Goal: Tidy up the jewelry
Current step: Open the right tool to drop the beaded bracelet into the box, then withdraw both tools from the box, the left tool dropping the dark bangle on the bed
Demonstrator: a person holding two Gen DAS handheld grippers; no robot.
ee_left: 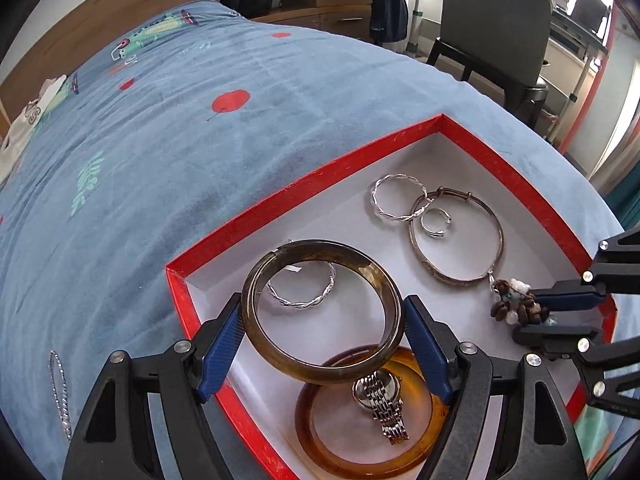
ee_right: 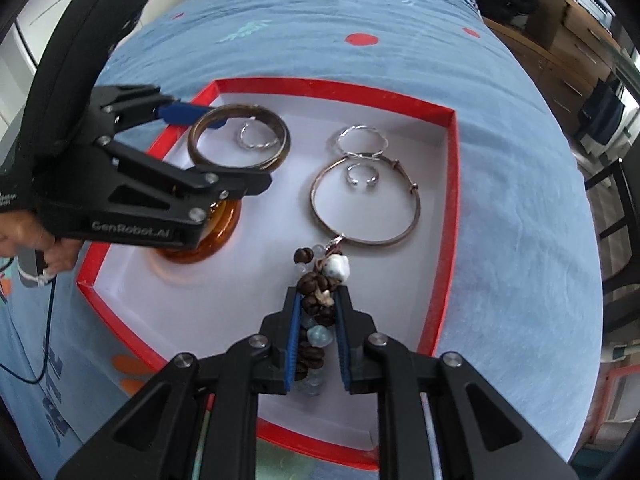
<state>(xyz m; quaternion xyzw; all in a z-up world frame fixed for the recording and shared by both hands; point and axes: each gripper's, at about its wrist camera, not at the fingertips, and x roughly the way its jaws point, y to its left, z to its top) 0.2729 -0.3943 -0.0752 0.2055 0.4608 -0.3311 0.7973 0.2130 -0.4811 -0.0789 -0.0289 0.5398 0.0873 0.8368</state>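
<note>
Left wrist view: left gripper [ee_left: 324, 328] spread wide around a dark olive-brown bangle [ee_left: 322, 312], blue pads against its outer rim on both sides. Bangle grasped, tilted, its near edge above an amber bangle [ee_left: 364, 412] lying flat on the white floor of the red box [ee_left: 304, 184]. A steel watch [ee_left: 382, 404] lies inside the amber ring. A twisted silver bracelet [ee_left: 300, 290] with a small white tag shows through the held bangle, on the box floor.

Right wrist view: right gripper [ee_right: 318, 320] nearly closed, pads clenched on a beaded bracelet [ee_right: 316, 304] of dark brown beads, pale blue-clear beads and one white bead. The strand bunches between the fingers and pokes past the tips. From the left wrist view the same cluster hangs at the right gripper's tips, over the box's right side.

Around: a thin grey metal bangle [ee_right: 366, 204] lies flat mid-box; a small charm or clasp at its near edge sits just beside the bead cluster, contact unclear. A small open silver ring [ee_right: 362, 176] lies inside that bangle. A second twisted silver bracelet [ee_right: 362, 142] overlaps the bangle's far edge.

Box rests on a blue printed bedspread [ee_left: 200, 140]. A silver chain [ee_left: 60, 392] lies on the spread outside the box, left of the left gripper. A person's hand [ee_right: 36, 244] grips the left tool's handle. Wooden headboard, black backpack and a dark chair [ee_left: 496, 28] stand beyond the bed.
</note>
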